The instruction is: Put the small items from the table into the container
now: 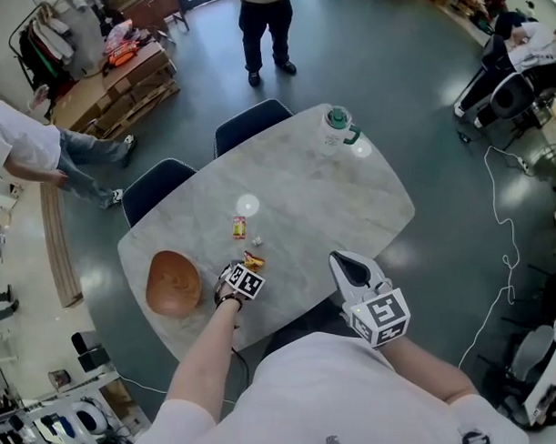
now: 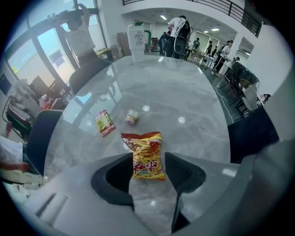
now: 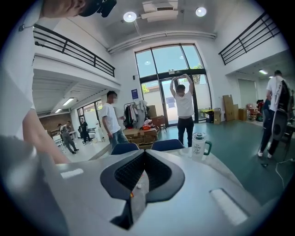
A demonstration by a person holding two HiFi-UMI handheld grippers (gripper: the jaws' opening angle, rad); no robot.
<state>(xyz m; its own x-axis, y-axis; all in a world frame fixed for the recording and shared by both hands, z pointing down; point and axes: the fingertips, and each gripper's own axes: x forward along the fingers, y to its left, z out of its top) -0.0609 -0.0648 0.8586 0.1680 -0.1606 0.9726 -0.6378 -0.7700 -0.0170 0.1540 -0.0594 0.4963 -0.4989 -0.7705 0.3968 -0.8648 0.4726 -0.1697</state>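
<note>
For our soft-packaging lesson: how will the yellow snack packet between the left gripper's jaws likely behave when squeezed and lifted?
The snack packet looks puffy and crinkled, so it will probably give when the left gripper closes. Being a small film bag, it is likely light. Its glossy film on the smooth table may slide if nudged.

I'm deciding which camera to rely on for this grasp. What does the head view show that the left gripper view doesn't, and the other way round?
Only the head view shows the brown bowl on the table's near left and the right claw. Only the left gripper view shows the left claw with its jaws apart on either side of the chip bag. Both show the marble table, the chip bag, the red-and-green packet, the wrapped candy and the white tumbler at the far end.
</note>
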